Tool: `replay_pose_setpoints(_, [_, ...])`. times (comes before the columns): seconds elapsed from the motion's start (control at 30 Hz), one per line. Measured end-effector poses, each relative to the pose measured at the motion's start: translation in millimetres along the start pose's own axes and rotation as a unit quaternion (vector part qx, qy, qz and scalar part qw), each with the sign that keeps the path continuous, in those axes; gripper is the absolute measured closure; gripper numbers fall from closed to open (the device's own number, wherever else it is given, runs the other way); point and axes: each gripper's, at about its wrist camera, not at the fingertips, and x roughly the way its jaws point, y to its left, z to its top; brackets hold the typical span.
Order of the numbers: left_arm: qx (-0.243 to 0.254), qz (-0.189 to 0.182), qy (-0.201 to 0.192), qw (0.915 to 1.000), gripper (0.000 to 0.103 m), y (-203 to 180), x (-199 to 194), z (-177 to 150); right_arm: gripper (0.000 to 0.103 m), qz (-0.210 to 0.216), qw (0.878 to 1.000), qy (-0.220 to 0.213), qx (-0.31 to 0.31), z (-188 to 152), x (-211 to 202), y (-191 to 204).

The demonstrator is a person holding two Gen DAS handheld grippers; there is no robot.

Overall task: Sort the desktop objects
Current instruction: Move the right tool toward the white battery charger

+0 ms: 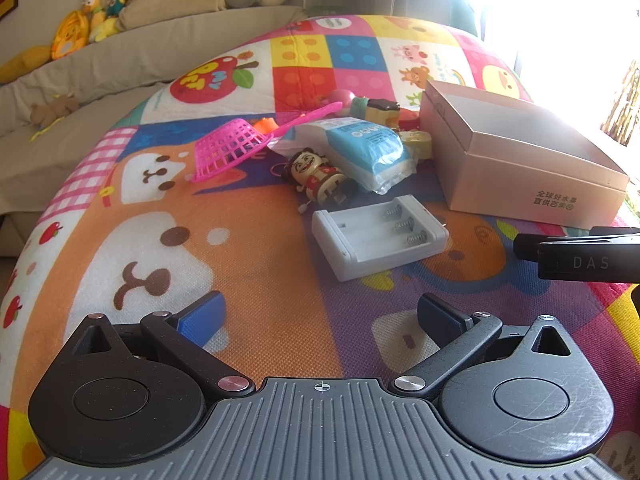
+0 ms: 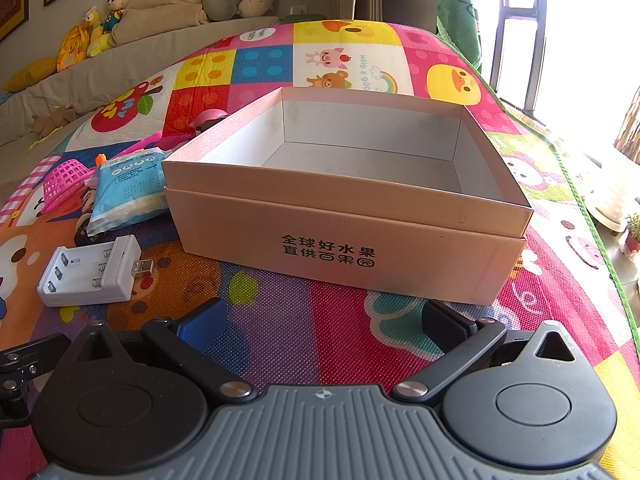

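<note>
An open pink cardboard box point(image 2: 352, 236) stands on the colourful play mat, empty inside; it also shows in the left wrist view point(image 1: 520, 160). A white battery charger point(image 1: 380, 236) lies left of the box, also in the right wrist view point(image 2: 90, 272). Behind it lie a blue-and-white packet point(image 1: 360, 148), a cartoon figurine point(image 1: 316, 178), a pink plastic basket point(image 1: 228, 148) and small toys point(image 1: 380, 110). My left gripper point(image 1: 320, 320) is open and empty, short of the charger. My right gripper point(image 2: 320, 326) is open and empty, just before the box's front wall.
The play mat point(image 1: 240, 280) covers the surface. A beige sofa point(image 1: 120, 52) with plush toys and pillows runs along the back left. A bright window and potted plants point(image 2: 632, 236) are at the right. The right gripper's body point(image 1: 580, 256) shows at the left view's right edge.
</note>
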Motion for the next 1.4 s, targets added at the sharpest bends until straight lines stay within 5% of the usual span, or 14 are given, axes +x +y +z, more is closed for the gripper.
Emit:
replay_pose_setpoints(0.67, [0.005, 0.001, 0.008, 1.0, 0.0, 0, 4, 2, 0.0, 0.001, 1.0, 0.001, 0.001, -2, -4, 0])
replay_pose_setpoints(0.97, [0.034, -0.031, 0.04, 0.9981, 0.0, 6, -1, 4, 0.0, -0.016, 0.999, 0.047, 0.016, -12, -25, 4])
replay_pose_setpoints(1.07, [-0.002, -0.048, 0.036, 0.9982, 0.0, 22, -9, 8, 0.0, -0.019, 0.998, 0.055, 0.016, -14, -29, 5])
replay_pose_setpoints(1.23, [-0.037, 0.014, -0.003, 0.9992, 0.0, 51, -21, 25, 0.0, -0.01, 0.998, 0.066, 0.013, -9, -29, 5])
replay_pose_setpoints(1.3, [-0.041, 0.036, -0.013, 0.9984, 0.0, 64, -25, 30, 0.0, 0.031, 0.997, 0.073, -0.004, -6, -31, 11])
replay_pose_setpoints(1.4, [-0.058, 0.051, -0.021, 0.9968, 0.0, 81, -31, 33, 0.0, 0.075, 0.997, 0.018, -0.017, -1, -49, 32])
